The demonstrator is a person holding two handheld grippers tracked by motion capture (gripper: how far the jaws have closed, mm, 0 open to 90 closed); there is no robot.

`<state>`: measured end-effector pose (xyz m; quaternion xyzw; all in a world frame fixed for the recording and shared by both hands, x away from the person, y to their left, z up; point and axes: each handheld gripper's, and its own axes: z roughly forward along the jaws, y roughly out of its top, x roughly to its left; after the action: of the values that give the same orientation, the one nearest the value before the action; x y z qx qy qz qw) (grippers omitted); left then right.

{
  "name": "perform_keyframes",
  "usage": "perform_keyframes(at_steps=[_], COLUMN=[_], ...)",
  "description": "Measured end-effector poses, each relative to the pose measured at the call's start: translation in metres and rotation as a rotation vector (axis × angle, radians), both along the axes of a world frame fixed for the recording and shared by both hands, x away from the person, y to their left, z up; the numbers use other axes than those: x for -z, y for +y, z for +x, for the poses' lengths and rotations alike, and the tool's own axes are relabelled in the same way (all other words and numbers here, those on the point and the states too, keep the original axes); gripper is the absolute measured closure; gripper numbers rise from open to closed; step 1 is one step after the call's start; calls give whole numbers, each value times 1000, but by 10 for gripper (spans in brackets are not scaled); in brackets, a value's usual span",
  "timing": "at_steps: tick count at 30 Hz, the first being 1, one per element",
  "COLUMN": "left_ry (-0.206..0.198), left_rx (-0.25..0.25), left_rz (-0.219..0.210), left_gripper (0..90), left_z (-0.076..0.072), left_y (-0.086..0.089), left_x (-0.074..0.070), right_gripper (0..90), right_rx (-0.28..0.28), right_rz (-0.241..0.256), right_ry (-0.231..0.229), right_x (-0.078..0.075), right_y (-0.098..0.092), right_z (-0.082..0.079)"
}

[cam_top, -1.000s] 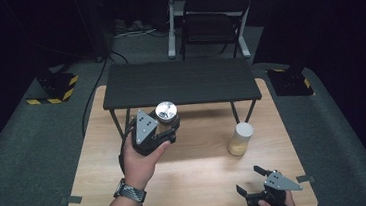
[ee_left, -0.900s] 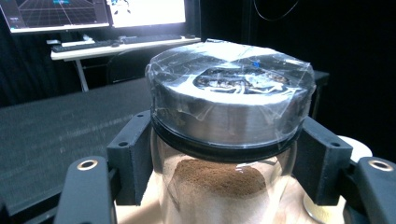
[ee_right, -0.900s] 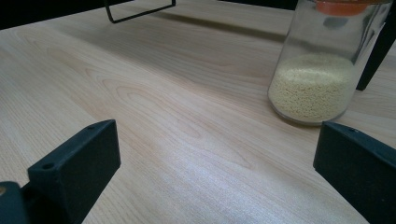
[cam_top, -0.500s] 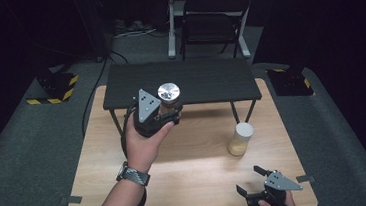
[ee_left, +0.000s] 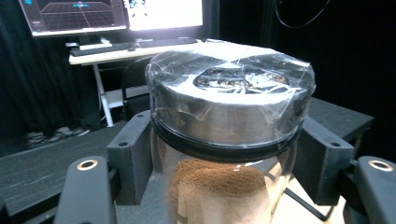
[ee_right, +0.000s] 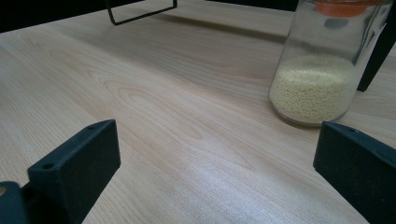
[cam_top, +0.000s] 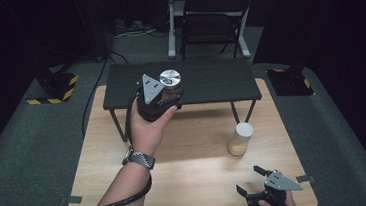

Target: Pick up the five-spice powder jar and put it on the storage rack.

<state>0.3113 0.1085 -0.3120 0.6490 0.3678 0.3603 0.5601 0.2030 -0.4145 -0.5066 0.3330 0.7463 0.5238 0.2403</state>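
Carry step, judged: left gripper [cam_top: 168, 95] clamps the jar [ee_left: 229, 140] beside the shelf [cam_top: 219, 82]; next, set down. Right gripper [cam_top: 263, 192] spread, idle.

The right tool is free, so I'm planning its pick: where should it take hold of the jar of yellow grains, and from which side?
Grip the jar on its glass wall below the lid, coming level from the near side. It stands upright, round and straight-sided, and the open right tool already faces it across bare table.
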Motion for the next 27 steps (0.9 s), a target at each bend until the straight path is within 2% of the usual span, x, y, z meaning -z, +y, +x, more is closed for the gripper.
perform_keyframes(at_steps=[4, 10, 15, 24, 27], left_ry=[7, 21, 30, 47, 50], left_rx=[-13, -34, -50, -72, -75], left_rz=[15, -9, 3, -2, -18], left_gripper=[310, 310, 310, 309, 309], left_z=[10, 25, 34, 46, 49], left_y=[-2, -2, -6, -9, -9], left_x=[-1, -1, -2, 0, 2], right_gripper=[1, 1, 1, 1, 1], right_rx=[0, -4, -4, -6, -6], right_rz=[1, 2, 6, 8, 8], right_ry=[-2, -2, -3, -6, -5], right_x=[0, 0, 1, 1, 1], right_y=[0, -1, -1, -2, -2], right_z=[0, 0, 0, 0, 0])
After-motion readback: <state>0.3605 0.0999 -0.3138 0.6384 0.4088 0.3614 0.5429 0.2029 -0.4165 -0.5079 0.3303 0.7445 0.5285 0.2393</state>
